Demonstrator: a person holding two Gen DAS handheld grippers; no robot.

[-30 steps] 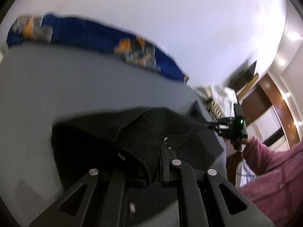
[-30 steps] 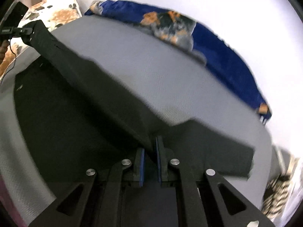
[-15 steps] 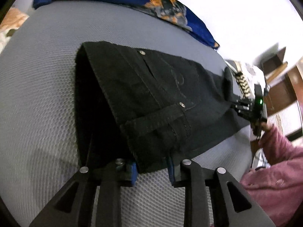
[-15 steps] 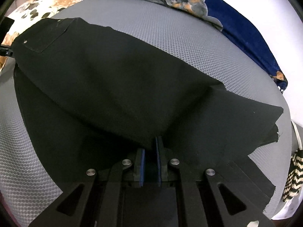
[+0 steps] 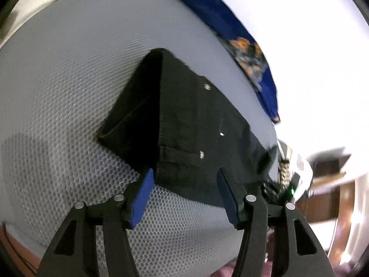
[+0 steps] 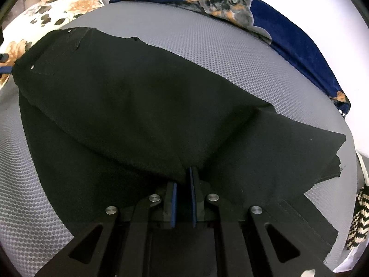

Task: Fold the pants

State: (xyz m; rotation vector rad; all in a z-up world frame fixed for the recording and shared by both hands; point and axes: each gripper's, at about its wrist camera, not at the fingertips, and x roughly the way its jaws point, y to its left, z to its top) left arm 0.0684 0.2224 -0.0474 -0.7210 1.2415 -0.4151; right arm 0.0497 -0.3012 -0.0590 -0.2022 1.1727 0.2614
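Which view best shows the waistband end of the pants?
The left wrist view: the waistband fills the centre, with rivets and a belt loop sharp, just ahead of the open left gripper. The right wrist view shows it only far off at upper left, beyond the right gripper pinching the pants.

Strong fisheye warp, blown-out blurred upper edges.
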